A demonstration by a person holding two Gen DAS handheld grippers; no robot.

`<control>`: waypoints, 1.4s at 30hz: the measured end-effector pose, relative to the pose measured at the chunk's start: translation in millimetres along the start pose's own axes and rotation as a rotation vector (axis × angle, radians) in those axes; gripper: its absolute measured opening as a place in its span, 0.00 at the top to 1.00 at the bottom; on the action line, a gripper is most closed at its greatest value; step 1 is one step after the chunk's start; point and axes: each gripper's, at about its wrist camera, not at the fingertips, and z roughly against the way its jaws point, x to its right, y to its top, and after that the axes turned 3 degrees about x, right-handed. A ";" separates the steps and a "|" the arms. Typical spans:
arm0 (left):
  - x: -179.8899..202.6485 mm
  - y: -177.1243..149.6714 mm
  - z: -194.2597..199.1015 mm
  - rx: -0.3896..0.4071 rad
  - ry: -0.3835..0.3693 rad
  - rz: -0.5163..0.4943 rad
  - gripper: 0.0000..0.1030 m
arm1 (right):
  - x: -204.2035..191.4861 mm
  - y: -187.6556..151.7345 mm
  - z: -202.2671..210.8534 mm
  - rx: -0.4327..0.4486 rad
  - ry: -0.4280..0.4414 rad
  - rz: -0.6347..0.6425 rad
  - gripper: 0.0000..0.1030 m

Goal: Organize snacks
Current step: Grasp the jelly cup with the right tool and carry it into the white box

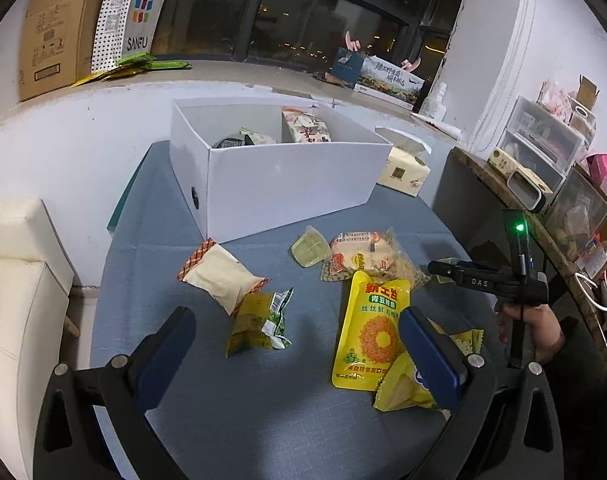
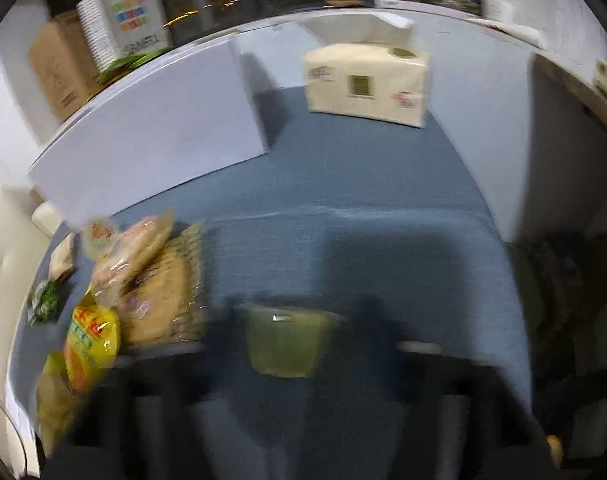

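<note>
The left gripper (image 1: 299, 344) hung with its jaws spread wide over the blue tablecloth (image 1: 263, 420), nothing between the blue pads (image 1: 431, 360). Just ahead of it lay a crumpled green-and-yellow packet (image 1: 259, 322), and beside that a pale cream pouch with orange checked ends (image 1: 223, 276). To the right, a tall yellow pouch (image 1: 369, 328) lay flat, its lower corner next to a small yellow wrapper (image 1: 399, 390) that the right pad partly covered.

Further back sat a clear pack of round cakes (image 1: 361, 256) on a tan cracker bag (image 1: 407, 270), with a small green jelly cup (image 1: 310, 248) just beside them. Behind all that stood the white box (image 1: 287, 184), open on top, already holding a couple of packets (image 1: 305, 126). A tissue pack (image 1: 405, 170) rested near the box's right corner.

And over on the right, a hand (image 1: 531, 328) held the right gripper (image 1: 443, 274) low by the cracker bag. Its own view was badly smeared, but a second green jelly cup (image 2: 283, 344) sat squarely between the dark fingers (image 2: 387, 336), jaws narrowed close around it. Whether the pads actually pressed on the cup, I could not tell through the blur. The cup sat on the cloth, right of the snack pile, well apart from the white box (image 2: 151, 128).
</note>
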 end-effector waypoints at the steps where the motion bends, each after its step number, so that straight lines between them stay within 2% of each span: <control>1: 0.5 0.8 -2.0 -0.001 -0.002 -0.003 0.00 | -0.8 -0.8 1.3 0.003 -0.005 0.013 0.52; 6: 6.2 11.0 -25.7 -0.028 -0.027 -0.025 0.00 | -3.0 -1.8 22.2 0.046 0.036 0.006 0.56; 11: 11.0 29.7 -74.3 -0.105 -0.058 0.013 0.00 | -13.4 -2.6 45.9 0.095 0.068 0.020 0.56; 15: 21.3 42.8 -110.4 -0.152 -0.032 0.014 0.00 | -19.9 -7.7 68.1 0.140 0.088 0.029 0.56; 22: 11.8 52.2 -162.3 -0.207 0.031 0.155 0.01 | -22.6 -14.4 98.4 0.191 0.116 0.026 0.56; 24: 8.8 50.7 -171.2 -0.216 0.047 0.174 0.06 | -21.6 -16.8 103.8 0.198 0.121 0.021 0.55; 25: 8.6 49.8 -175.1 -0.220 0.047 0.174 0.16 | -21.0 -17.5 105.1 0.199 0.121 0.020 0.55; 26: 8.2 48.8 -179.5 -0.231 0.047 0.169 0.32 | -20.1 -17.9 105.6 0.201 0.123 0.018 0.56; 27: 7.5 46.9 -185.1 -0.251 0.041 0.168 0.43 | -19.5 -18.2 105.6 0.199 0.129 0.016 0.55; 28: 8.9 46.8 -184.6 -0.236 0.051 0.151 0.54 | -19.0 -18.5 105.7 0.198 0.132 0.013 0.56; 29: 10.5 46.7 -183.6 -0.229 0.042 0.135 0.63 | -18.6 -19.0 106.0 0.199 0.135 0.012 0.56; 30: 10.6 46.3 -182.3 -0.227 0.035 0.130 0.68 | -19.4 -19.6 106.0 0.198 0.139 0.012 0.56; 35: 10.2 44.8 -160.7 -0.169 -0.004 0.099 0.68 | -24.9 -21.0 105.2 0.196 0.151 0.024 0.56; 42: 22.7 51.2 -92.6 -0.017 -0.038 0.004 0.68 | -35.2 -17.2 102.8 0.194 0.178 0.045 0.55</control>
